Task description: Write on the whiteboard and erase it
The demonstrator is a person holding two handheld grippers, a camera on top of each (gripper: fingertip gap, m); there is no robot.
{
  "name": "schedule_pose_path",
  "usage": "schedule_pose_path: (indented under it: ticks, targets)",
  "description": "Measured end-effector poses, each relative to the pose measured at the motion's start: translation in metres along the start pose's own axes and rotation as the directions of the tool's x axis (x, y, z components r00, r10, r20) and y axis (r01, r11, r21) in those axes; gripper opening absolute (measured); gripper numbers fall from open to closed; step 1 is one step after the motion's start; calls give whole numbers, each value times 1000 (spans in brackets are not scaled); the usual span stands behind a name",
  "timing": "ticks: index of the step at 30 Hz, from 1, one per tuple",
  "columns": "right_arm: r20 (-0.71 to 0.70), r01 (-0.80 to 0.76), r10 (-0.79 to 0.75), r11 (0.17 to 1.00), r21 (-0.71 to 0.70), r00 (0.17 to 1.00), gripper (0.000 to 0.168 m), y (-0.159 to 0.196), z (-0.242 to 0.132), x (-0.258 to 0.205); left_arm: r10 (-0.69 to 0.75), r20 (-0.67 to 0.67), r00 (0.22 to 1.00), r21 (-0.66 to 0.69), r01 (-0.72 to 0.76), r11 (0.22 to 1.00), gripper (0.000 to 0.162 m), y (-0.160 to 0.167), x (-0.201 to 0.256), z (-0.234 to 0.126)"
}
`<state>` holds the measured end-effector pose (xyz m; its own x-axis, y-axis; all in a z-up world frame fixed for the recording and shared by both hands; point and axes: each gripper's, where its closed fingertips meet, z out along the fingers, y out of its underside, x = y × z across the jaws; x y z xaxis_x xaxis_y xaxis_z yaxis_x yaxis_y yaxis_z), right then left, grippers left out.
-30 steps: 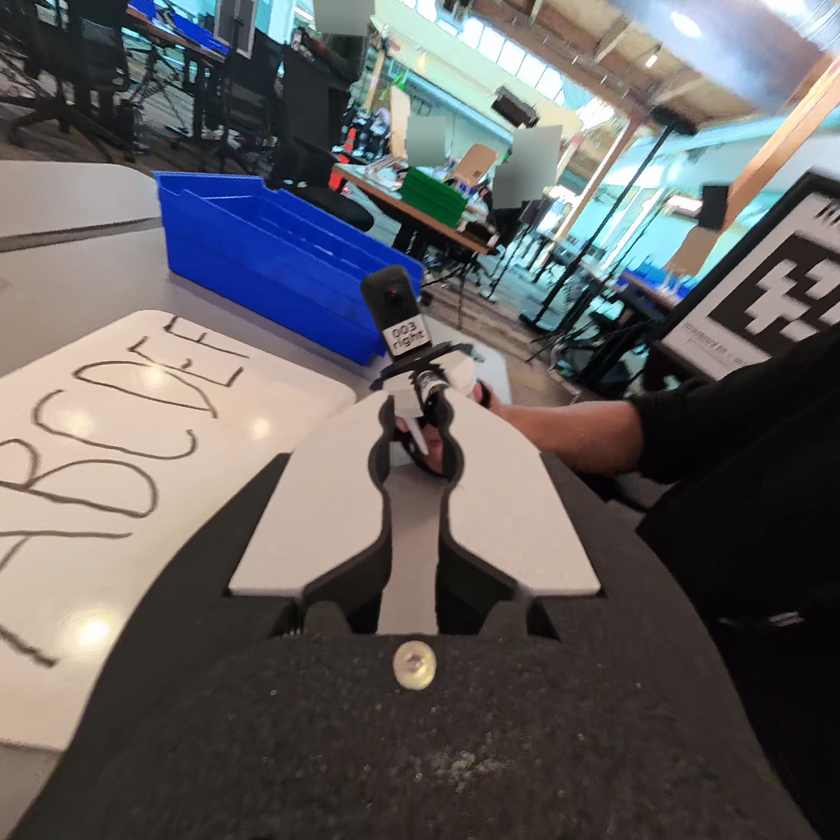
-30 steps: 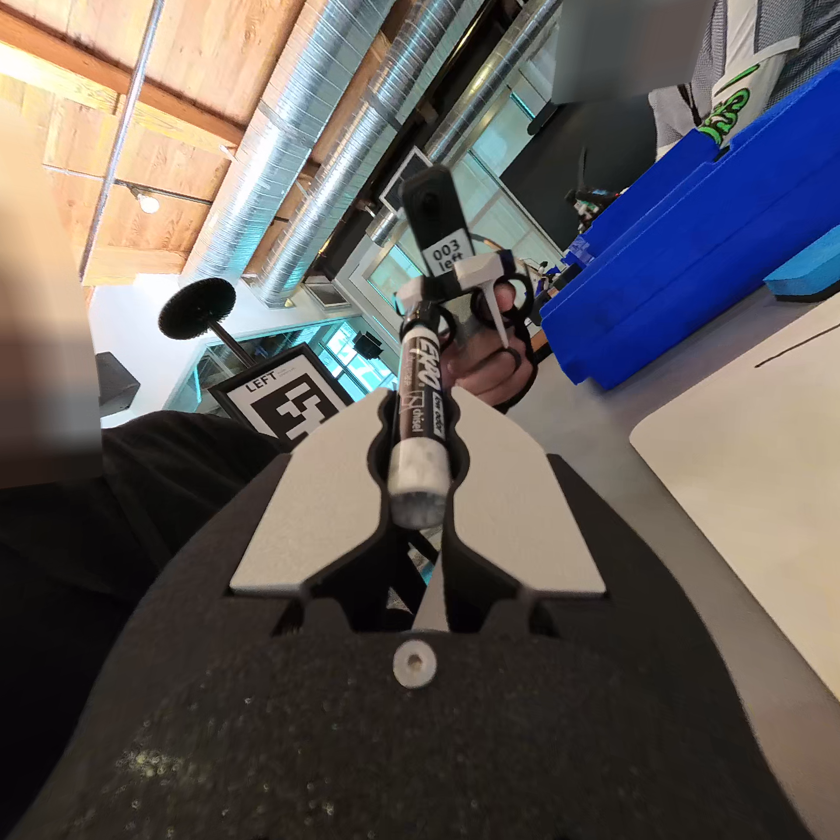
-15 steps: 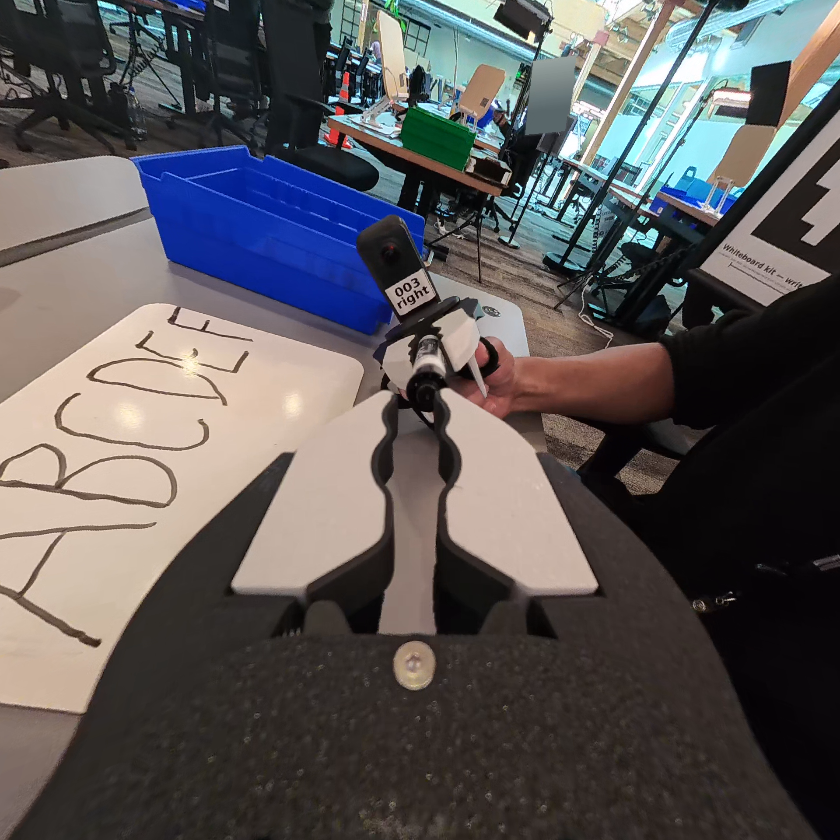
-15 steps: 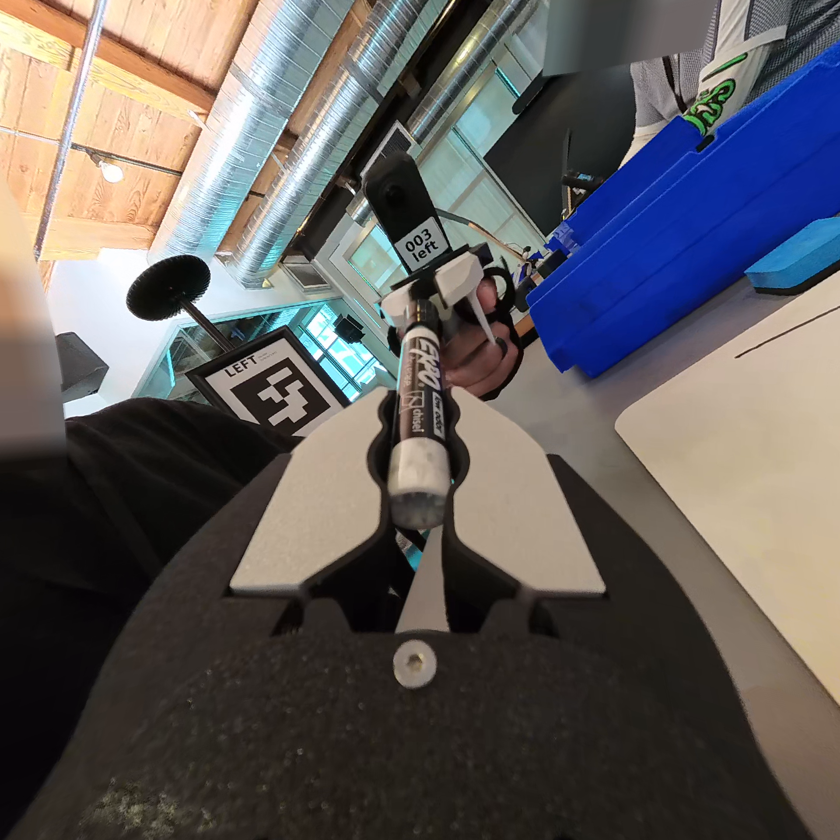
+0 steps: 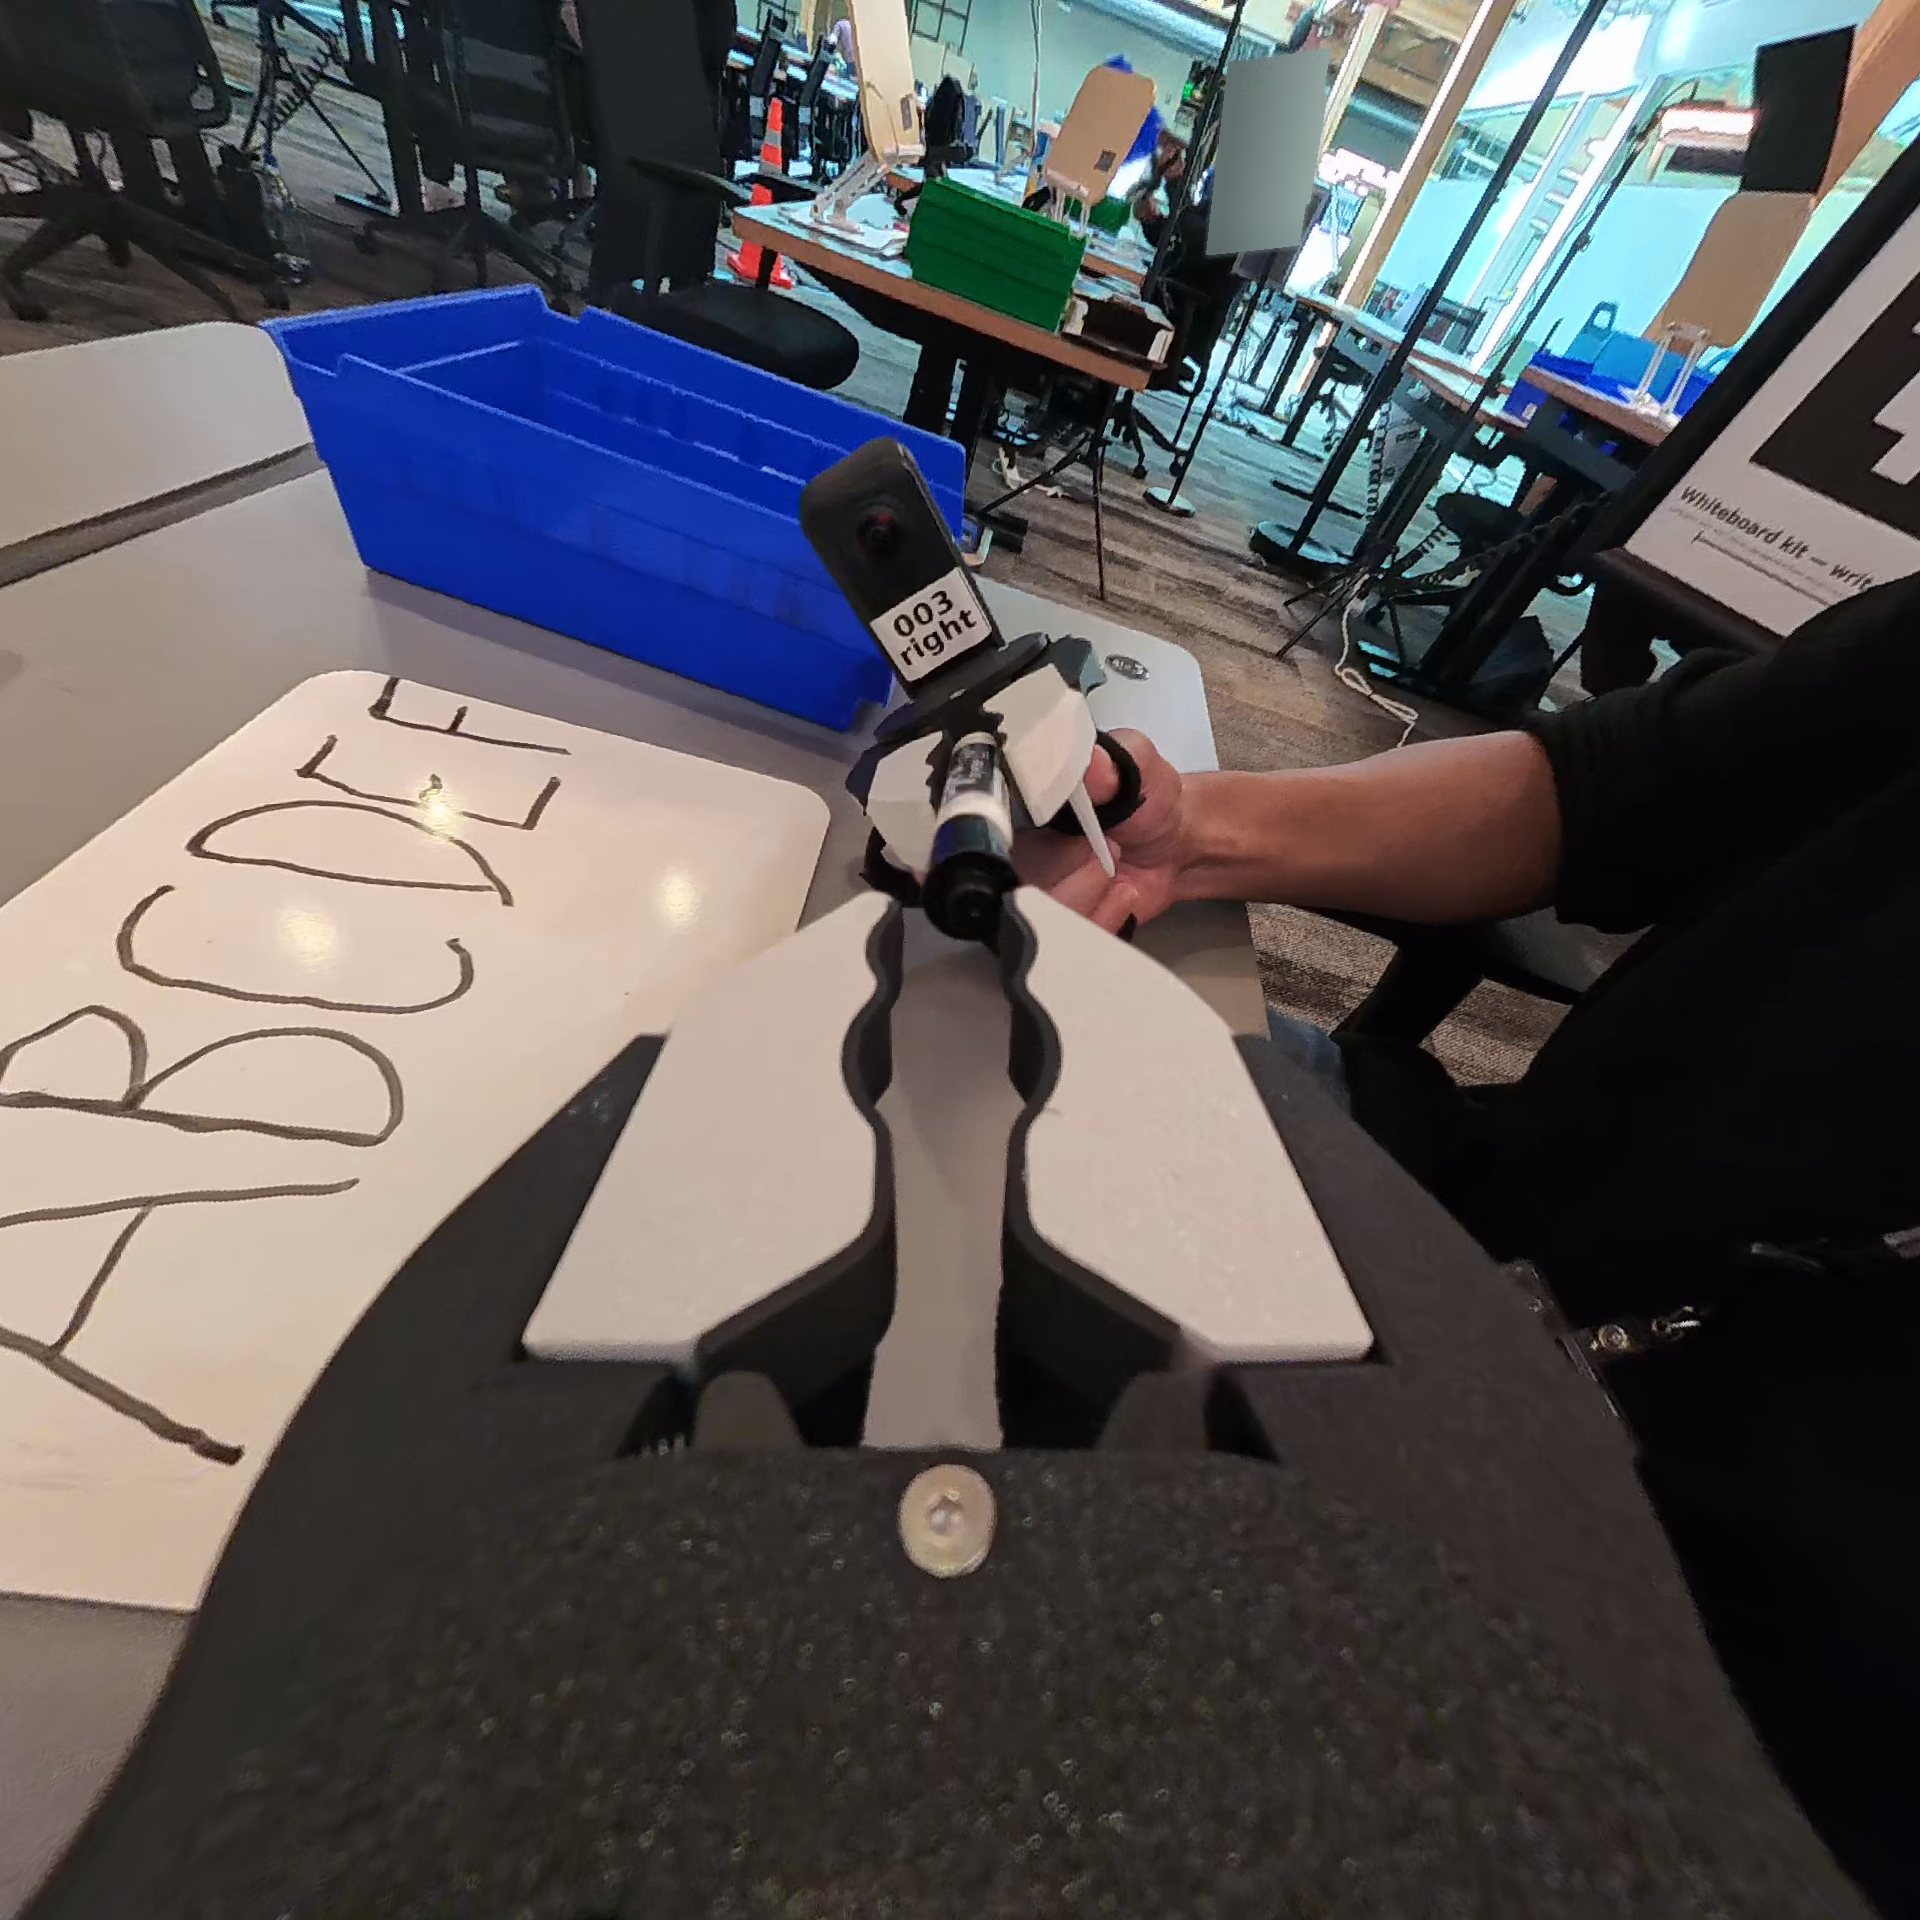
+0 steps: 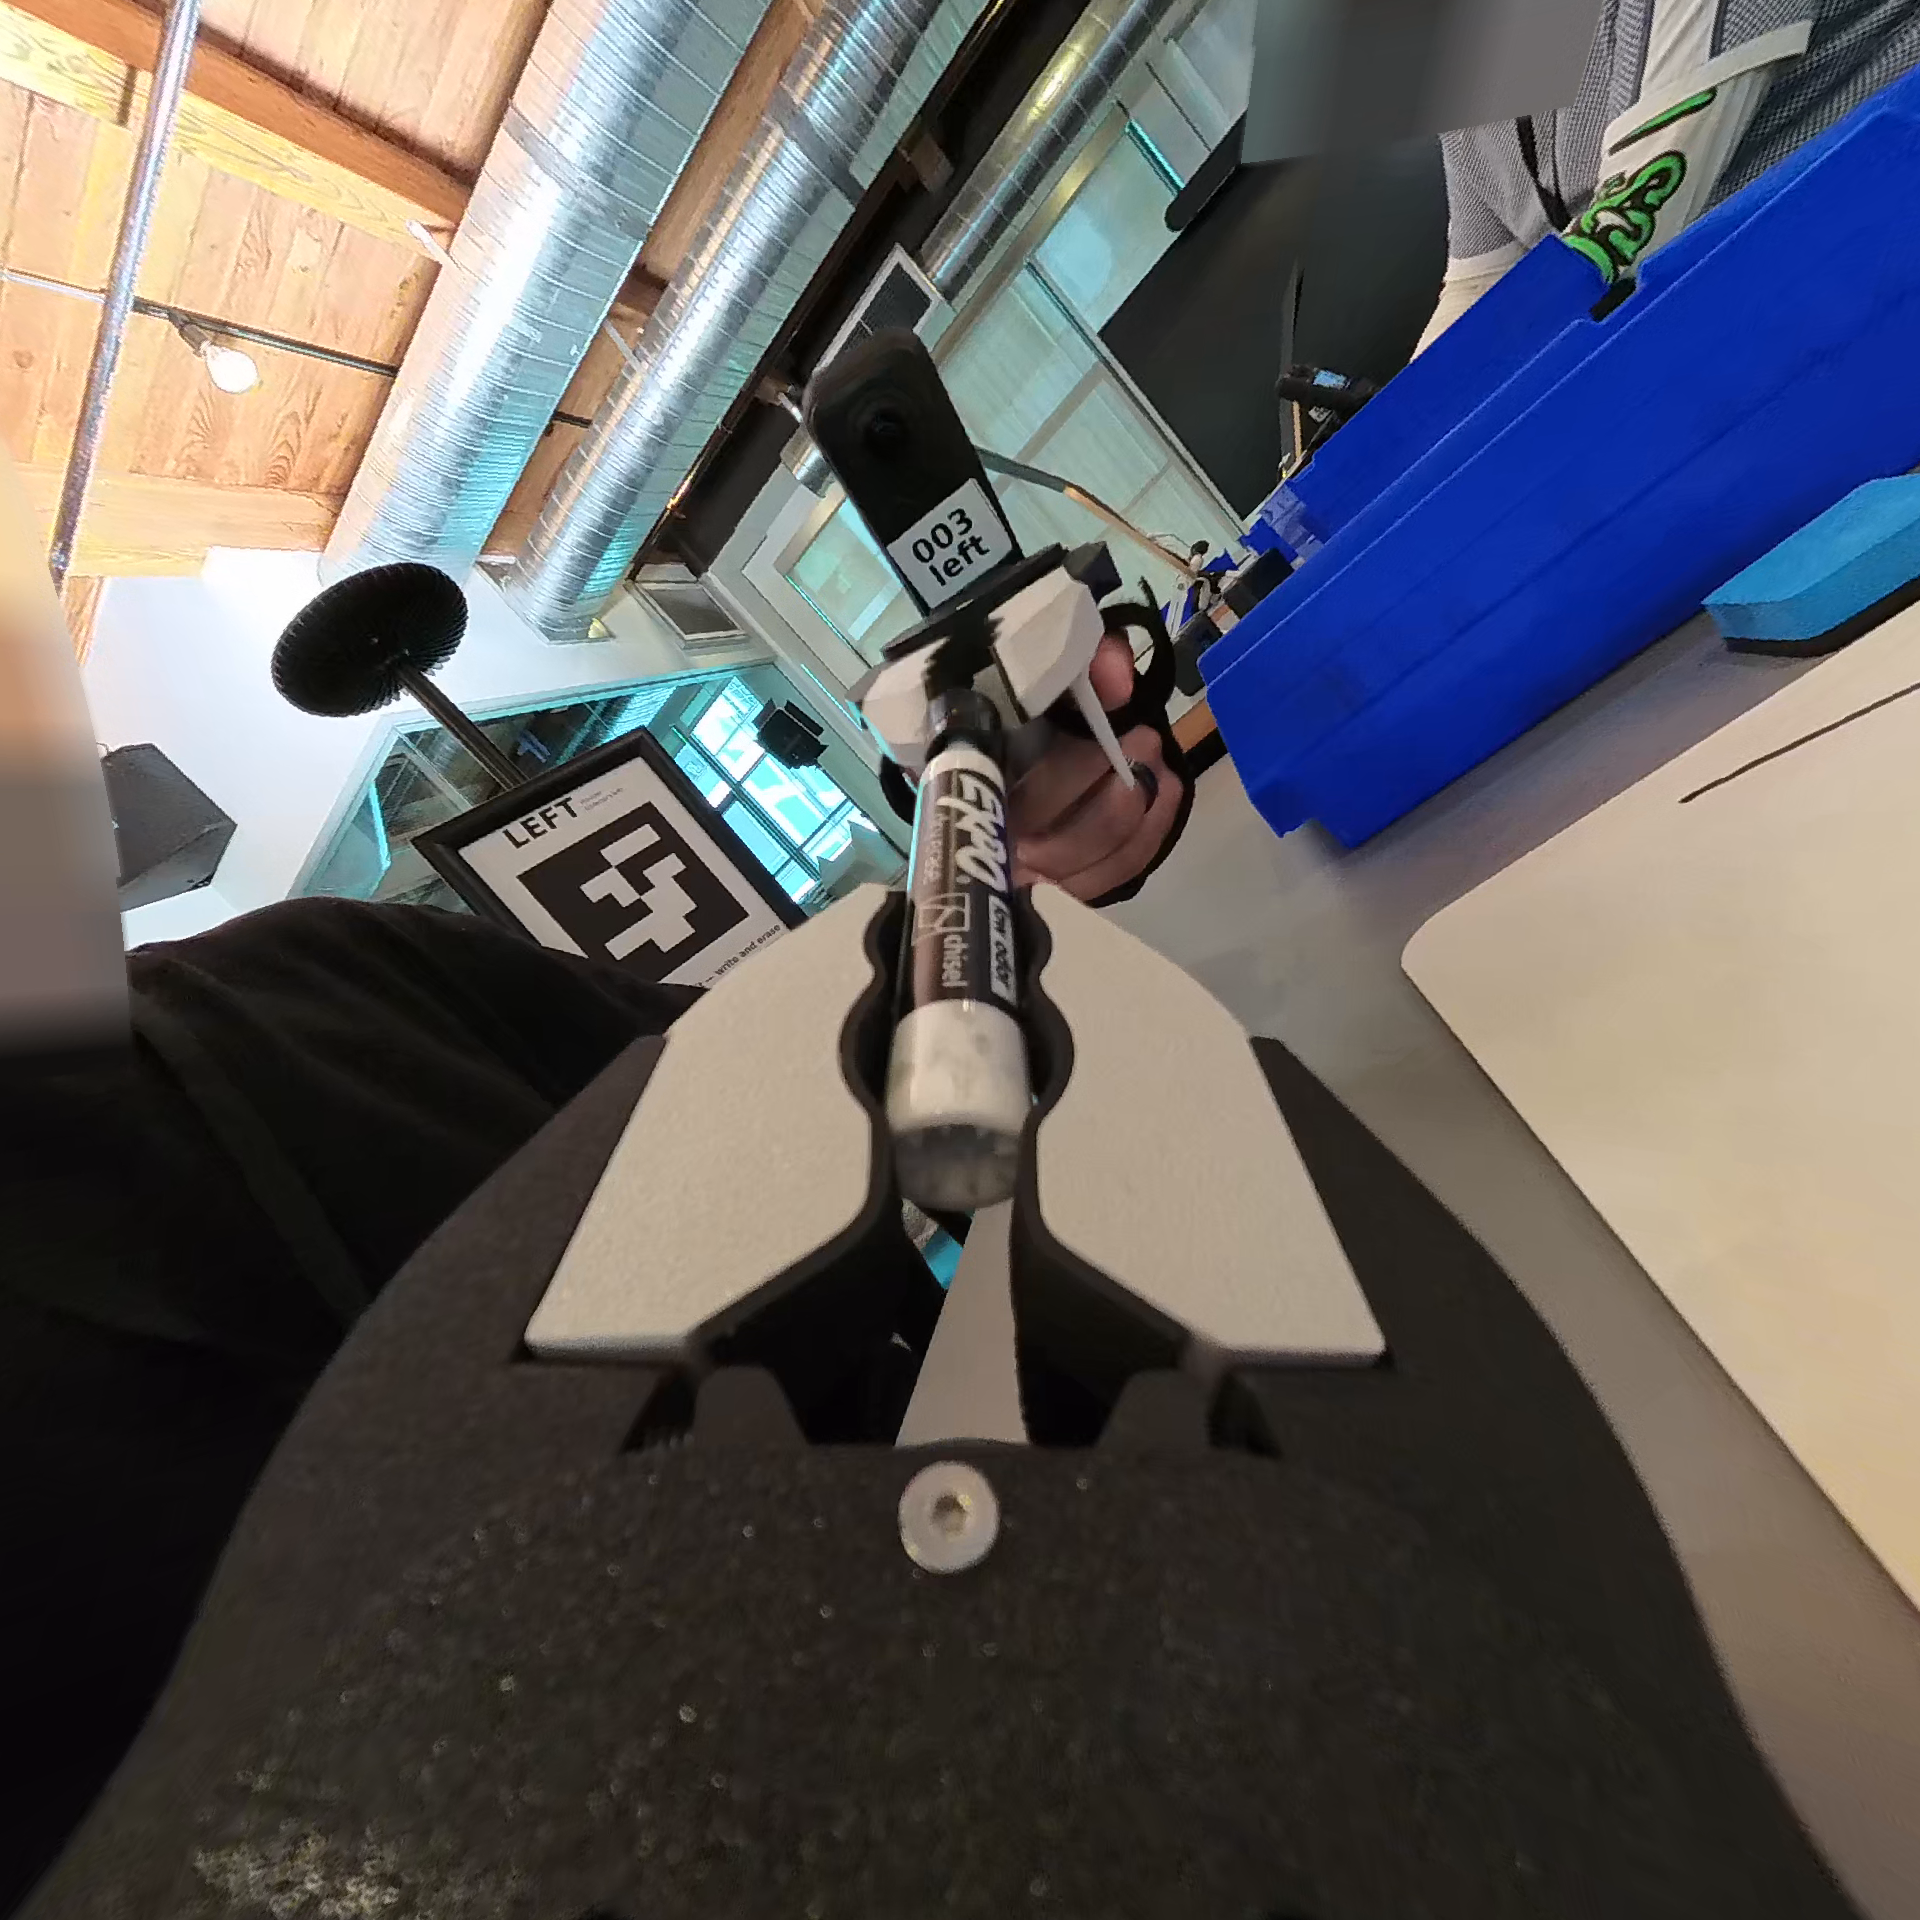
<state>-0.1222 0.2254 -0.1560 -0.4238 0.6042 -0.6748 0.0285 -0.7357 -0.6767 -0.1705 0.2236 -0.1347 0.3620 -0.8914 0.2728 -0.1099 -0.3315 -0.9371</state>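
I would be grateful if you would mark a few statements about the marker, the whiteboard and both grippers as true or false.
1. The right gripper is shut on the marker. True.
2. The whiteboard is blank. False: it bears black handwritten letters.
3. A blue bin stands on the table beyond the whiteboard. True.
4. The left gripper holds an eraser. False: its jaws stand apart and only the marker's end reaches its tips. The blue eraser lies on the table by the bin.
5. The marker is touching the whiteboard. False: it is held in the air, pointing at the left gripper.
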Motion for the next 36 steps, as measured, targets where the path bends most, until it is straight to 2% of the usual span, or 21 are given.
schedule_pose_path:
  ticks: [2, 14, 20, 23, 26, 28, 31, 34, 35, 36]
  targets:
    - [2, -2, 2, 1000, 0, 1000, 19, 0, 0, 0, -3, -13, 1000, 12, 3, 1000, 9, -2, 2, 0]
    - [-75, 46, -56, 991, -129, 996, 19, 16, -11, 5, -15, -89, 996, -73, 8, 997, 8, 25, 6, 10]
    - [-120, 57, -75, 988, -147, 990, 19, 18, -11, 12, -31, -74, 997, -95, 24, 995, 8, 33, 0, 11]
    - [-150, 64, -96, 977, -204, 984, 20, 25, -10, 17, -12, -57, 998, -170, 2, 985, 7, 45, -1, 14]
    - [-145, 77, -103, 981, -176, 984, 19, 22, -9, 15, -24, -66, 998, -123, 16, 992, 8, 38, 0, 14]
    - [-158, 77, -109, 977, -198, 981, 19, 25, -9, 17, -3, -63, 998, -176, -9, 984, 8, 43, -1, 13]
    - [-151, 82, -112, 979, -189, 982, 19, 22, -9, 15, -33, -79, 996, -120, 24, 992, 8, 39, 0, 13]
    - [-183, 156, -186, 974, -164, 965, 19, 11, -5, 6, -47, -44, 998, -28, 46, 999, 8, 20, 2, 10]
    - [-197, 193, -223, 968, -160, 955, 20, 7, -3, 0, -56, -18, 998, 3, 57, 998, 8, 14, 4, 7]
    - [-236, 239, -270, 959, -152, 934, 20, 3, -3, -3, -75, 63, 995, 36, 73, 997, 8, 10, -2, 3]
